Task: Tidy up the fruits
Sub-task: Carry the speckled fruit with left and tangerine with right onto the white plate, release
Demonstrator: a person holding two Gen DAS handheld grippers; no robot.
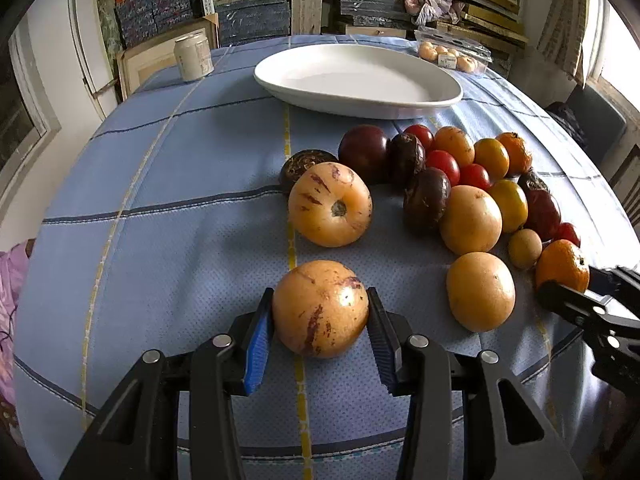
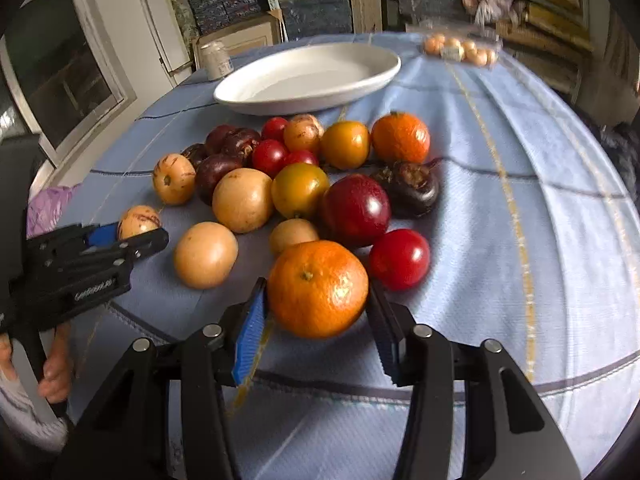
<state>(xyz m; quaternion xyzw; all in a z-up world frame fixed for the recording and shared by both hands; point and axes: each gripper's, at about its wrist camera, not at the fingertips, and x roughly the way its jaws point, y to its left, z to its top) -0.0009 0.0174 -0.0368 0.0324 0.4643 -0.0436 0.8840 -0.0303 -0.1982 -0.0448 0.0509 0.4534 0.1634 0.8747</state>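
My left gripper [image 1: 320,312] is shut on a tan fruit with purple streaks [image 1: 320,308], low over the blue checked cloth; it also shows in the right wrist view [image 2: 138,222]. My right gripper [image 2: 318,292] is shut on an orange mandarin [image 2: 318,288], at the near edge of the fruit pile; the mandarin also shows in the left wrist view [image 1: 562,266]. The pile holds a second streaked fruit [image 1: 330,204], tan round fruits [image 1: 480,290], red tomatoes [image 2: 398,258], dark purple fruits [image 1: 364,152] and yellow-orange ones [image 2: 300,190]. An empty white oval dish [image 1: 356,78] stands behind the pile.
A pale tin [image 1: 193,57] stands at the table's far left corner. A clear pack of small round fruits [image 1: 452,56] lies at the far right. Stacked boxes and shelves fill the background. A dark chair [image 1: 592,116] stands to the right of the table.
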